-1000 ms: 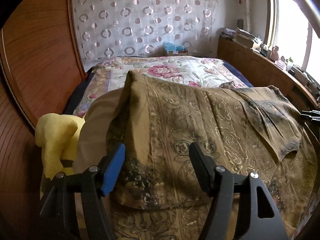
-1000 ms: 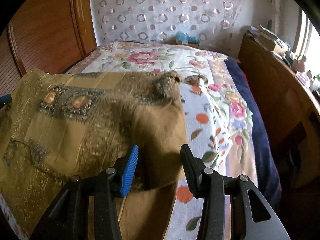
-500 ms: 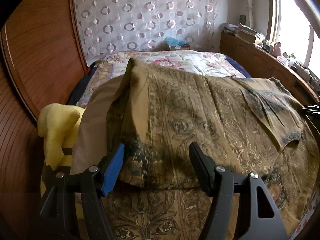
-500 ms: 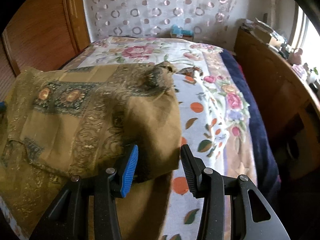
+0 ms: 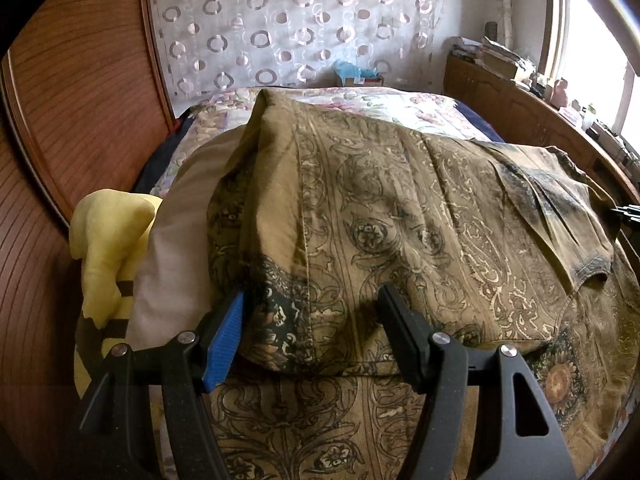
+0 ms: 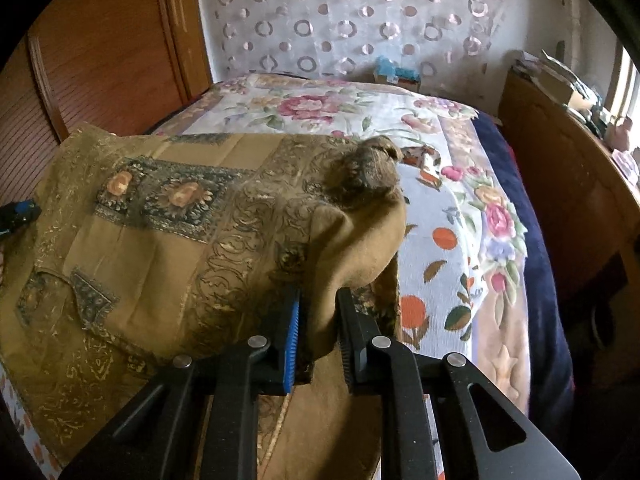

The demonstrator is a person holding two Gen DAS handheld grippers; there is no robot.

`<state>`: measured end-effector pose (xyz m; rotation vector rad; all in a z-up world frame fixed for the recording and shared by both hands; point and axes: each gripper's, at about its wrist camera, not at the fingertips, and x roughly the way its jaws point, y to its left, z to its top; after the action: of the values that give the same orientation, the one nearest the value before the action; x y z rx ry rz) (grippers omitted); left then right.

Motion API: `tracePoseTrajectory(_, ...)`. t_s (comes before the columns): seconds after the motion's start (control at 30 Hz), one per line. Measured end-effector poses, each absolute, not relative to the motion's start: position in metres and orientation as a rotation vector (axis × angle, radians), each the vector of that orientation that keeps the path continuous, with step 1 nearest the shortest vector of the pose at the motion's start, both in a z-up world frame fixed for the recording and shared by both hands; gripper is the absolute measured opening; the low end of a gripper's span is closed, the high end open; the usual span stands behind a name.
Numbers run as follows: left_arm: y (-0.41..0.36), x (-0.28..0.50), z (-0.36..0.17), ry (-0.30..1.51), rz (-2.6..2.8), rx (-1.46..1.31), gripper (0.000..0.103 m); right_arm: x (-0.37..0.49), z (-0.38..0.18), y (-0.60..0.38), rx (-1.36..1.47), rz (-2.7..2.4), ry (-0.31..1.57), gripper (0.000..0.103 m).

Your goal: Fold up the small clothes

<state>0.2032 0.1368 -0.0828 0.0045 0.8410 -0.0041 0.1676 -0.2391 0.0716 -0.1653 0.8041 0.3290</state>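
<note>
A brown-gold patterned garment (image 5: pixel 400 216) lies spread on the bed, folded over itself. My left gripper (image 5: pixel 310 330) is open, its jaws wide apart on either side of the garment's folded near edge, cloth lying between them. In the right wrist view the same garment (image 6: pixel 168 240) fills the left half. My right gripper (image 6: pixel 318 330) is shut on a fold of the garment's right edge, the cloth pinched between the blue pad and the black finger. The left gripper's tip (image 6: pixel 18 212) shows at the far left edge.
A floral bedspread (image 6: pixel 460 216) covers the bed. A yellow plush toy (image 5: pixel 108 248) and a beige pillow (image 5: pixel 176 264) lie at the left. A wooden wardrobe (image 5: pixel 80 92) stands left; a wooden sideboard (image 6: pixel 560 184) with clutter runs along the right. A curtain (image 5: pixel 300 20) hangs behind.
My right gripper has closed from open onto the garment's edge. My left gripper has moved forward so that the folded edge now lies between its open jaws.
</note>
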Motion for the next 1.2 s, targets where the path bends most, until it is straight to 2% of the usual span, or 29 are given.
tracePoseTrajectory(0.37,0.137,0.196,-0.082,0.822,-0.001,-0.016,0.065,0.170,0.059,-0.241,-0.145,0.328,0.789,0.018)
tracePoseTrajectory(0.4,0.137,0.195,-0.082,0.818,-0.005,-0.021,0.061,0.168,0.058,-0.242,-0.143,0.329,0.781,0.018)
tracePoseTrajectory(0.47,0.138,0.193,-0.082,0.828,-0.016,-0.036,0.038,0.167,0.056,-0.244,-0.132,0.333,0.771,0.018)
tracePoseTrajectory(0.53,0.139,0.193,-0.082,0.831,-0.022,-0.051,0.028,0.166,0.056,-0.246,-0.122,0.339,0.772,0.018)
tracePoseTrajectory(0.57,0.139,0.193,-0.081,0.826,-0.023,-0.054,0.019,0.166,0.056,-0.247,-0.120,0.340,0.773,0.018)
tracePoseTrajectory(0.67,0.140,0.188,-0.076,0.804,-0.033,-0.086,0.007,0.166,0.056,-0.248,-0.116,0.342,0.773,0.018)
tracePoseTrajectory(0.8,0.135,0.179,-0.063,0.760,-0.056,-0.084,0.004,0.165,0.056,-0.246,-0.135,0.339,0.770,0.017)
tracePoseTrajectory(0.83,0.134,0.176,-0.058,0.743,-0.059,-0.082,0.004,0.164,0.057,-0.245,-0.146,0.341,0.770,0.007)
tracePoseTrajectory(0.87,0.133,0.172,-0.053,0.726,-0.062,-0.083,0.004,0.162,0.060,-0.244,-0.141,0.359,0.771,0.005)
tracePoseTrajectory(1.2,0.137,0.134,-0.011,0.600,-0.093,-0.112,0.004,0.120,0.110,-0.264,-0.069,0.411,0.629,0.003)
